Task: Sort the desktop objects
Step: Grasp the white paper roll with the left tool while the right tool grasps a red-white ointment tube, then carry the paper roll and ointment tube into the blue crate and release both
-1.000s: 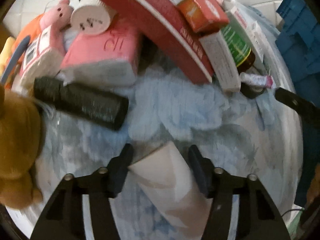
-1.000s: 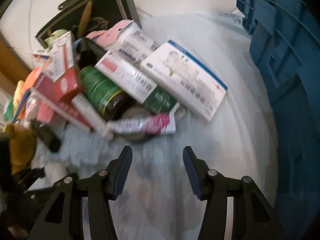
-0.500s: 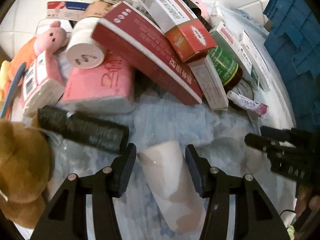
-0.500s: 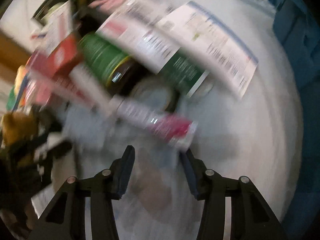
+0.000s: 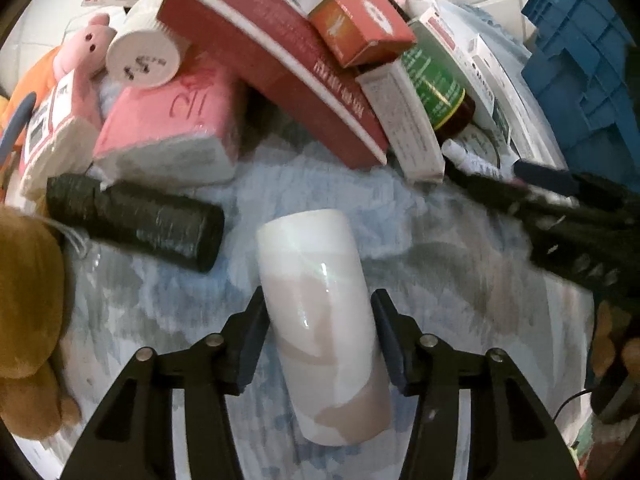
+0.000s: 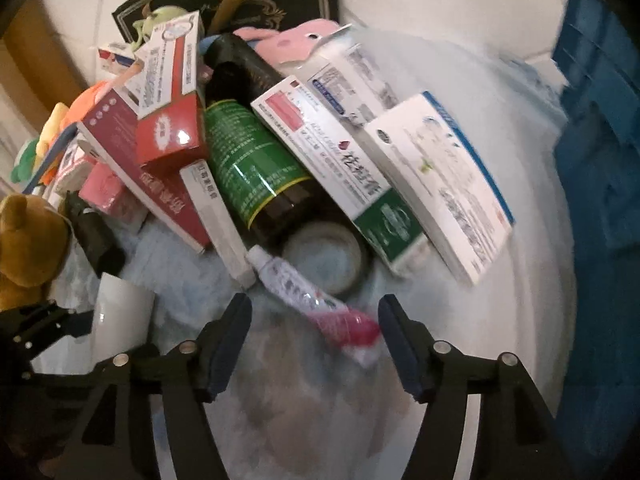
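Pointing steeply down, left gripper clasps the cup; right gripper gapes, just widened.

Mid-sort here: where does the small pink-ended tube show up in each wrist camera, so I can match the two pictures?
Left wrist view: the tube lies at middle right, mostly hidden, just below the green-labelled bottle and beside the right gripper.
Right wrist view: low centre, lying slantwise between the open fingers of that gripper, pink end nearest the right one.
Shared landmark: the green-labelled bottle, right above the tube's white end in both.
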### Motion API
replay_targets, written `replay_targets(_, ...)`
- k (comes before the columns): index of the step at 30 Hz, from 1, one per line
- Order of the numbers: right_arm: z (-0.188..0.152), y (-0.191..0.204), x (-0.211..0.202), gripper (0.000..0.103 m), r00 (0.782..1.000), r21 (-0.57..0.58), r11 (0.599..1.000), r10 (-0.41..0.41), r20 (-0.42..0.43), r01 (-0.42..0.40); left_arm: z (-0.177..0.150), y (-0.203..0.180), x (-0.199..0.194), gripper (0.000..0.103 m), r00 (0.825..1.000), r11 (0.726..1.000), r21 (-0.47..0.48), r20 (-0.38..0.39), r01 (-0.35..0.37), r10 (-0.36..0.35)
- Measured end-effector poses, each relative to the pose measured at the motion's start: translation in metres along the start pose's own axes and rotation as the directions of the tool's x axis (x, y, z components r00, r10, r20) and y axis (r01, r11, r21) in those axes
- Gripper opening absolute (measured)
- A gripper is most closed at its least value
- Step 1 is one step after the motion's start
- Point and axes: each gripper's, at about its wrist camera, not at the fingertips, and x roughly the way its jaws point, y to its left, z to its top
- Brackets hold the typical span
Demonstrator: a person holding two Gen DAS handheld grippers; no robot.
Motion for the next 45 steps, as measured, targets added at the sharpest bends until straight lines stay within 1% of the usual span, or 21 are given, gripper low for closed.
replay_targets(1, 0.0, 0.002, 0.006, 0.044, 1.0, -0.008, 1.0, 0.001, -0.011, -0.001, 0.004, -0.002, 0.0, 0.05, 1.0, 1.0, 0.004, 0.009, -0.003, 0.003)
replay_targets(3, -0.003, 0.003, 0.015, 0.022, 0.999, -0.015, 1.0, -0.011, -0.047, 0.01, 0.009, -0.005, -0.001, 0.05, 1.0, 1.0, 0.011, 0.023, -0.005, 0.004)
replay_targets(4, -0.005, 0.003, 0.017, 0.018, 0.998, -0.011, 1.0, -0.01, -0.055, 0.009, 0.011, -0.007, -0.002, 0.05, 0.999, 1.0, 0.016, 0.031, -0.008, 0.007)
replay_targets(9, -0.01, 0.005, 0.0, 0.018, 0.999, 0.024, 0.999, 0.033, -0.02, -0.032, 0.011, -0.015, -0.016, 0.049, 0.998, 0.999, 0.034, 0.061, -0.004, 0.002)
replay_targets(12, -0.013, 0.013, -0.021, 0.018, 0.999, 0.018, 0.999, 0.044, 0.01, -0.044, 0.011, -0.023, -0.035, 0.047, 0.995, 0.999, 0.032, 0.096, 0.0, -0.003)
replay_targets(14, -0.016, 0.022, -0.038, 0.018, 0.998, 0.011, 0.998, 0.06, 0.028, -0.06, -0.002, -0.018, -0.055, 0.045, 0.992, 0.999, 0.033, 0.122, 0.0, -0.004)
replay_targets(15, -0.029, 0.021, -0.051, 0.018, 0.997, 0.008, 0.998, 0.064, 0.034, -0.064, -0.006, -0.02, -0.065, 0.045, 0.989, 0.999, 0.035, 0.145, -0.004, -0.001)
replay_targets(16, -0.032, 0.034, -0.057, 0.018, 0.997, 0.004, 0.998, 0.064, 0.043, -0.064, -0.016, -0.027, -0.07, 0.045, 0.986, 0.999, 0.036, 0.164, -0.007, 0.001)
replay_targets(21, -0.047, 0.04, -0.116, 0.019, 0.993, -0.016, 0.999, 0.048, 0.107, -0.046, -0.041, -0.021, -0.121, 0.045, 0.965, 0.999, 0.037, 0.263, -0.012, 0.002)
replay_targets(23, -0.057, 0.047, -0.142, 0.019, 0.988, -0.022, 0.999, 0.052, 0.147, -0.049, -0.054, -0.022, -0.145, 0.045, 0.952, 0.999, 0.029, 0.306, -0.019, 0.01)
replay_targets(25, -0.062, 0.053, -0.166, 0.019, 0.981, -0.029, 0.998, 0.052, 0.188, -0.048, -0.065, -0.027, -0.172, 0.045, 0.935, 0.999, 0.04, 0.355, -0.025, 0.009)
replay_targets(29, -0.082, 0.061, -0.225, 0.019, 0.954, -0.029, 0.999, 0.027, 0.299, -0.019, -0.079, -0.048, -0.213, 0.045, 0.895, 0.996, 0.081, 0.446, -0.033, -0.007)
replay_targets(30, -0.084, 0.06, -0.234, 0.019, 0.948, -0.025, 1.0, 0.024, 0.317, -0.017, -0.082, -0.054, -0.224, 0.045, 0.881, 0.995, 0.093, 0.472, -0.032, -0.016)
replay_targets(33, -0.097, 0.055, -0.279, 0.019, 0.918, -0.001, 1.0, 0.004, 0.396, -0.004, -0.091, -0.076, -0.262, 0.045, 0.837, 0.99, 0.135, 0.544, -0.032, -0.047)
replay_targets(37, -0.113, 0.039, -0.338, 0.019, 0.869, 0.047, 0.998, -0.056, 0.491, 0.038, -0.095, -0.118, -0.304, 0.045, 0.778, 0.977, 0.214, 0.617, -0.024, -0.116)
replay_targets(38, -0.118, 0.032, -0.353, 0.019, 0.856, 0.065, 0.997, -0.068, 0.513, 0.04, -0.095, -0.127, -0.311, 0.045, 0.769, 0.973, 0.229, 0.626, -0.02, -0.131)
replay_targets(40, -0.127, 0.019, -0.377, 0.019, 0.831, 0.093, 0.994, -0.094, 0.549, 0.051, -0.095, -0.155, -0.329, 0.045, 0.741, 0.962, 0.274, 0.649, -0.015, -0.173)
replay_targets(41, -0.133, 0.011, -0.39, 0.019, 0.815, 0.114, 0.991, -0.124, 0.567, 0.071, -0.096, -0.167, -0.336, 0.045, 0.729, 0.956, 0.292, 0.658, -0.014, -0.19)
replay_targets(42, -0.137, 0.003, -0.399, 0.019, 0.802, 0.133, 0.987, -0.147, 0.579, 0.086, -0.095, -0.181, -0.343, 0.045, 0.718, 0.95, 0.311, 0.664, -0.012, -0.209)
replay_targets(43, -0.144, -0.009, -0.412, 0.019, 0.785, 0.162, 0.981, -0.184, 0.592, 0.108, -0.095, -0.192, -0.348, 0.045, 0.71, 0.946, 0.324, 0.668, -0.009, -0.223)
replay_targets(45, -0.152, -0.028, -0.426, 0.019, 0.762, 0.203, 0.969, -0.238, 0.602, 0.141, -0.092, -0.22, -0.358, 0.045, 0.698, 0.934, 0.358, 0.668, 0.004, -0.259)
